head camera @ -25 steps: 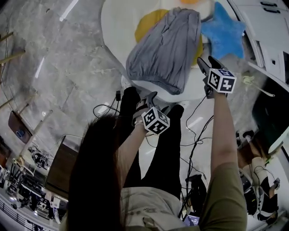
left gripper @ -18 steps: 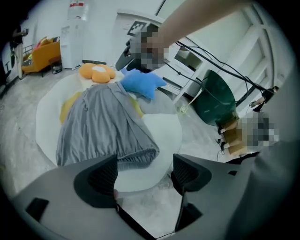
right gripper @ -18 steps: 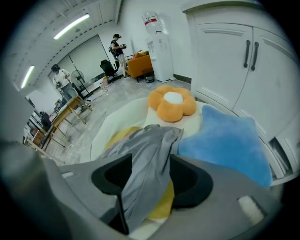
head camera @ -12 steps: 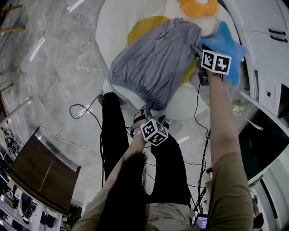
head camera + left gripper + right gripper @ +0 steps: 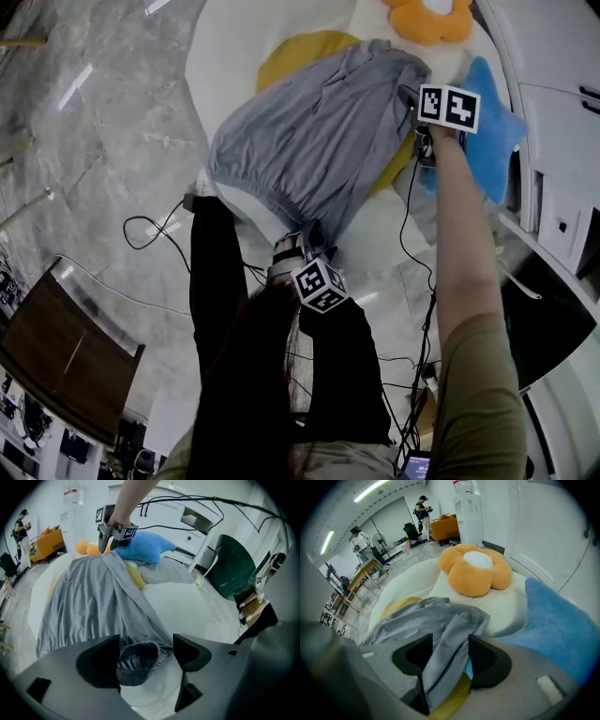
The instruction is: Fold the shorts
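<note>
Both claws have sunk toward the bed [image 5: 225, 56] within the last second, and the shorts [image 5: 309, 141], slung narrower between them before, now lie spread across the upper middle of the head view (laid out, I judge, not yet folded). The left claw [image 5: 146, 641], set wide, pinches the bunched waistband corner at lower centre. The right claw [image 5: 450, 641], half closed, grips a leg fold at upper right, beside the blue pillow [image 5: 492, 141].
</note>
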`<state>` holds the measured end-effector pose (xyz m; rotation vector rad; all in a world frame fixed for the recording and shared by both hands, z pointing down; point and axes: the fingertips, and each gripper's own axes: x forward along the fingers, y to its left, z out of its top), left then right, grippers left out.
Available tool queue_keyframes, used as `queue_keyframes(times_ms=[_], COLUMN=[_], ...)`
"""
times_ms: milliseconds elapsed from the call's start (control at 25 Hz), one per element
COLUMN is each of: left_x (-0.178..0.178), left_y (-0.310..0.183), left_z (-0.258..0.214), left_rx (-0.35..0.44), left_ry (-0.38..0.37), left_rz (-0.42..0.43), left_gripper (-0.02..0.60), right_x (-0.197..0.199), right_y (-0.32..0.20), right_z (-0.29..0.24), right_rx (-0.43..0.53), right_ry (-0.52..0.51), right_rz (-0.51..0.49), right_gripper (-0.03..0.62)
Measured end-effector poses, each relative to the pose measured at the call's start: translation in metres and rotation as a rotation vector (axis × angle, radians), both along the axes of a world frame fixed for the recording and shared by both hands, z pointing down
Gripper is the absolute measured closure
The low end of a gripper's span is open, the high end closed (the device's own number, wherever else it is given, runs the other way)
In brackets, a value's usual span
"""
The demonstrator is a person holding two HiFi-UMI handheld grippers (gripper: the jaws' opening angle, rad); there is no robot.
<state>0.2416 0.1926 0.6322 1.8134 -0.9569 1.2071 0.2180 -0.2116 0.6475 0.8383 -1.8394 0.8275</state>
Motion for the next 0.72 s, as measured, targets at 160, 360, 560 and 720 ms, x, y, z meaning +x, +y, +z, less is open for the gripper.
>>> queue_keyframes(times_ms=[160, 360, 560, 720], left_x=[-0.003, -0.011, -0.017, -0.013], left_y=[0.000, 0.000, 0.009, 0.013], left_z=[0.008, -0.002, -0.015, -0.037], left_rx=[-0.022, -0.065, -0.102, -0.090], left_ry=[-0.030, -0.008, 0.037, 0.071], left_rz=[0.004, -0.051, -0.093, -0.085], left_gripper=[0.225, 0.366, 0.472, 0.487], right_x=[0.008, 0.017, 0.035, 0.059], right_y=[-0.002, -0.001, -0.002, 0.003], right_z=[0.008, 0.000, -0.030, -0.055], right_rx=[-0.011, -0.068, -0.110, -0.135], right_ry=[0.133, 0.108, 0.016, -0.024], right_rz=[-0.047, -0.014, 0.074, 0.086], right_gripper=[0.477, 0.577, 0.579, 0.579])
